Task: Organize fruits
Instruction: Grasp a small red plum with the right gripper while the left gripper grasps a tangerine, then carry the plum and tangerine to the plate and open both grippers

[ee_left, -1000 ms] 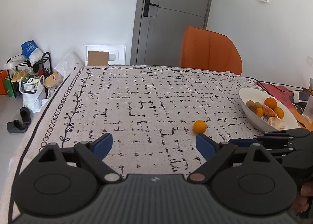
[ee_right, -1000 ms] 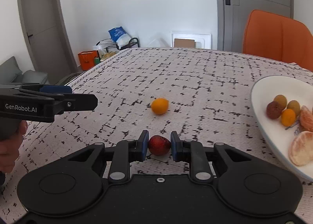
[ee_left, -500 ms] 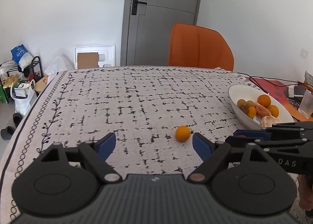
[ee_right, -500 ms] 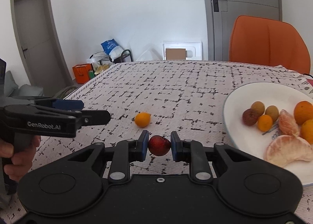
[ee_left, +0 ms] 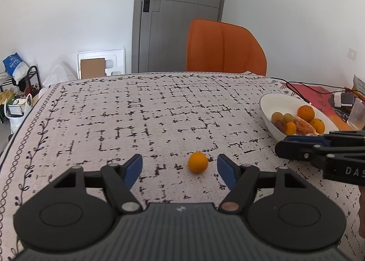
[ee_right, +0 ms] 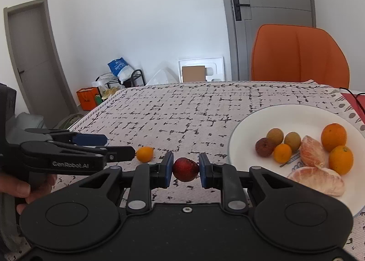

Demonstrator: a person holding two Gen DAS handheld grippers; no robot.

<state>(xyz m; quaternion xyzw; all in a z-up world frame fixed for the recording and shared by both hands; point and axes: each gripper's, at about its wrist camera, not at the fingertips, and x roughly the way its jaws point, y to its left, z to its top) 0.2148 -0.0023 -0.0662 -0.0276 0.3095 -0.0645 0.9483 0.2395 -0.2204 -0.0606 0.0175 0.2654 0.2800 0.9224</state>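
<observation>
Our right gripper (ee_right: pixel 185 169) pinches a red fruit (ee_right: pixel 185 169) above the tablecloth (ee_right: pixel 182 110), left of the white plate (ee_right: pixel 251 124). Our left gripper (ee_left: pixel 179 167) is spread wide, the small orange (ee_left: pixel 198 162) lying between its fingers, nearer the right one.
</observation>
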